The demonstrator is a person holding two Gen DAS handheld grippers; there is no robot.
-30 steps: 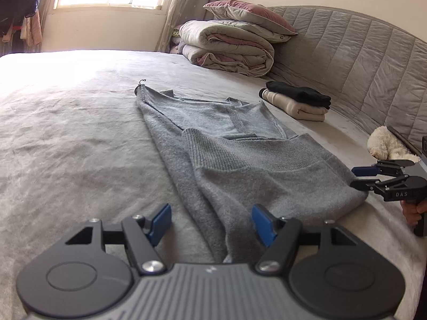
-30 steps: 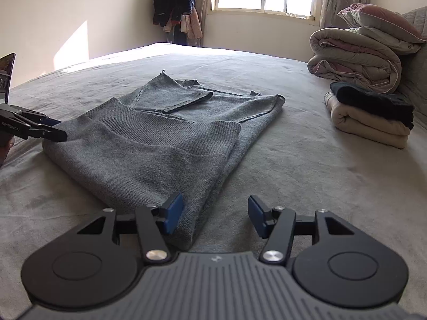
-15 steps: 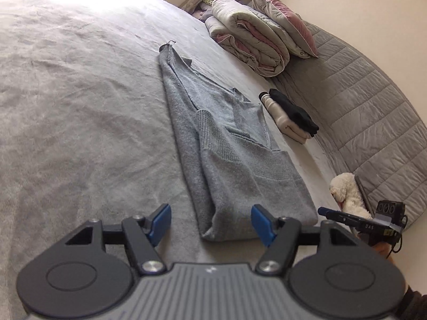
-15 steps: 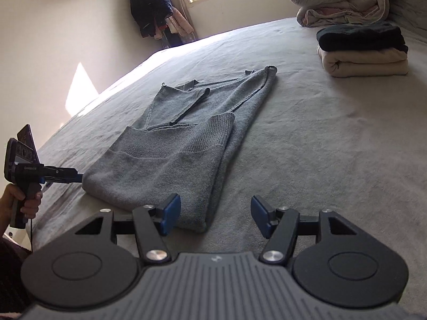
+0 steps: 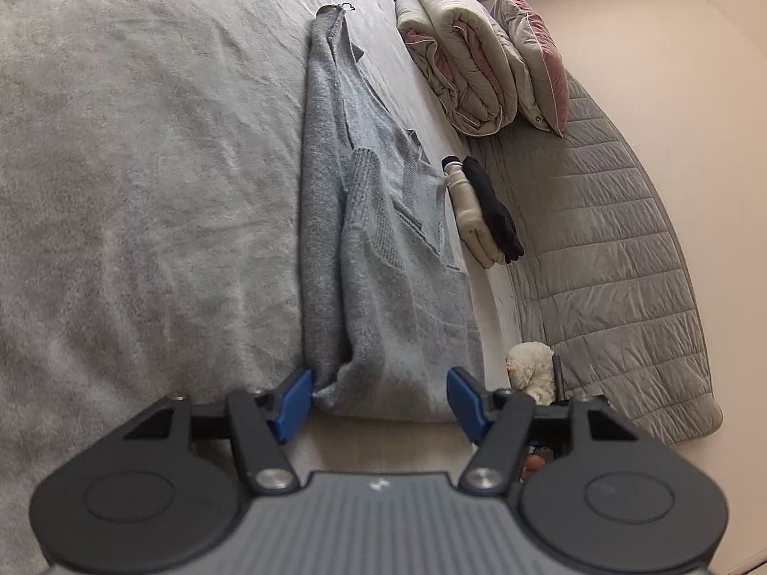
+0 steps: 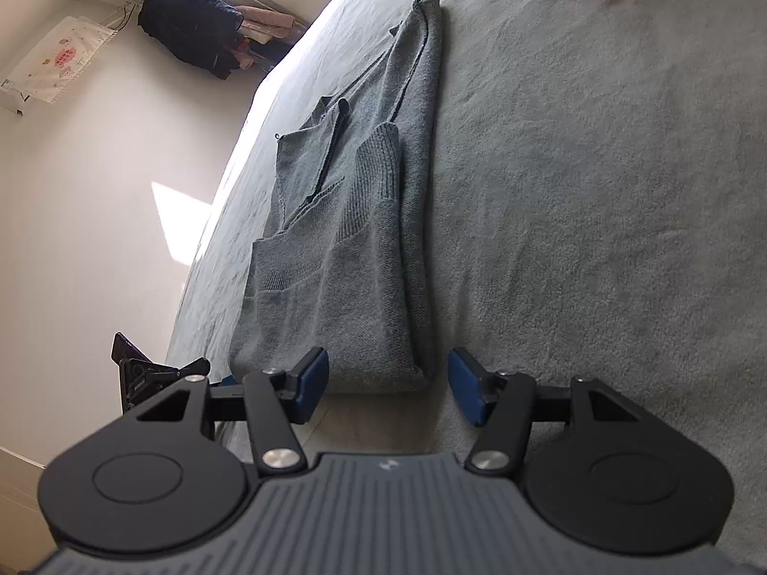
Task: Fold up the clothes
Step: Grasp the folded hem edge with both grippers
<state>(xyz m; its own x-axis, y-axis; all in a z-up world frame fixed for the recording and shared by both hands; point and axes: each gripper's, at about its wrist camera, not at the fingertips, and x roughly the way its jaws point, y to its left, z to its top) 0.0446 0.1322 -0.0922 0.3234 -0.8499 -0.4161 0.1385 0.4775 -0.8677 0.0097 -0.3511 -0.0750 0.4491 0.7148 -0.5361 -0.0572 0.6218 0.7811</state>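
Grey sweater lies half-folded on the bed, a gripper at each near corner.

The left gripper stands at the near hem of the grey sweater, jaws apart and closing, the hem corner between them but no pad pressing it. Wide bare bed opens left of the sweater. To its right lie a folded cream and black stack, rolled quilts, a plush toy and the padded headboard. The right gripper holds its jaws apart around the opposite hem corner, with open bed on the right.
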